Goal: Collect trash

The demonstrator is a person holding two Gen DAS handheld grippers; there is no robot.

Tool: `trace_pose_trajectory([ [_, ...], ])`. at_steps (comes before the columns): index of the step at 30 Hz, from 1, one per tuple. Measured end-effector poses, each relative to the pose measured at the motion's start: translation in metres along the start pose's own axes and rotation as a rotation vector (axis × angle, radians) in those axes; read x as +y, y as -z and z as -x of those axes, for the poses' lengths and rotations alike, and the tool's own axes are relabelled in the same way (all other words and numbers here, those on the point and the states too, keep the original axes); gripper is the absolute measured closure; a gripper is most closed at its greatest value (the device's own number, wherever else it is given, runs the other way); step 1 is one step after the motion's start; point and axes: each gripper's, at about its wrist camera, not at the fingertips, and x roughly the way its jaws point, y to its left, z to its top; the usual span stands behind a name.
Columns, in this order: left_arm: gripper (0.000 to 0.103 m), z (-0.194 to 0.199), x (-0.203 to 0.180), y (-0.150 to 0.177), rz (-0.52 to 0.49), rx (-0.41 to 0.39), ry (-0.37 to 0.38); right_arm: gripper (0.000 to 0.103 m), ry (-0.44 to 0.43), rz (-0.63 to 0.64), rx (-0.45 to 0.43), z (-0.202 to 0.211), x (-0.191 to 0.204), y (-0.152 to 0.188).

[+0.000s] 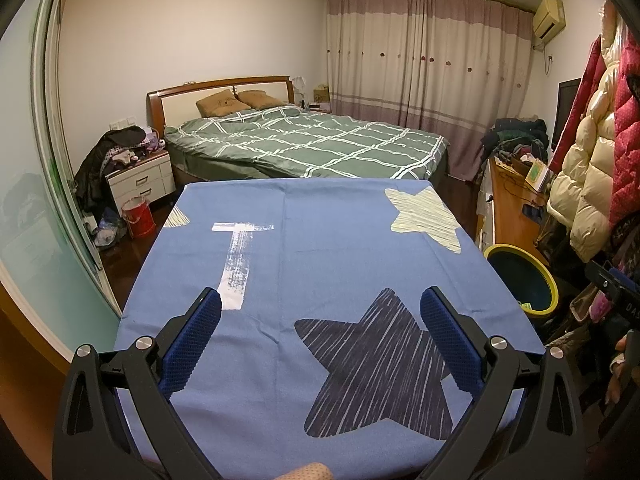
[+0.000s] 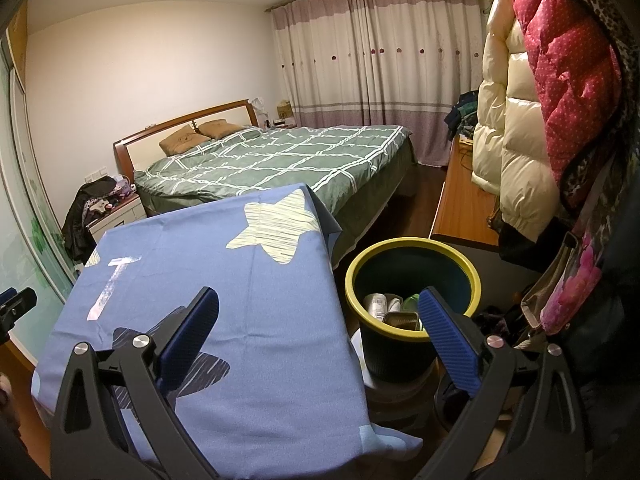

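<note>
Blue-padded and spread wide with nothing between them, my left gripper [image 1: 320,308] hovers over the star-print tablecloth [image 1: 328,248], and my right gripper [image 2: 318,308] gapes equally empty at the table's right edge. Just beyond it the yellow-rimmed trash bin [image 2: 412,246] holds cans and wrappers [image 2: 386,306]; further back lies the green-checked bed [image 2: 280,152].

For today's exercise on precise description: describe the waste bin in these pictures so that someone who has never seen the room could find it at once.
Start at the table under the blue star-print cloth in front of the green checked bed. Just off the table's right edge, beside the wooden desk, stands the waste bin. It is the only round dark tub with a bright yellow rim, and discarded containers already lie inside.
</note>
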Motion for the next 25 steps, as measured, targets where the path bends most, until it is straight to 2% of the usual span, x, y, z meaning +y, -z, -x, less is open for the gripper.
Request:
trace_pose_trajectory([
  [14,0.005,-0.007,-0.001,0.004,-0.022,0.005,0.001,0.008,0.000,-0.001,0.006,-0.002,-0.001,-0.001],
  [17,0.005,-0.016,0.001,0.003,-0.017,0.026,0.011,0.008,-0.010,-0.006,0.018,-0.007,-0.001,0.002],
  [20,0.005,-0.038,0.009,-0.002,0.000,0.077,0.013,0.008,-0.032,-0.006,0.046,-0.020,0.004,0.002],
  [25,0.005,-0.105,0.030,-0.009,0.021,0.167,-0.001,0.007,-0.064,0.028,0.112,-0.061,0.021,-0.007],
])
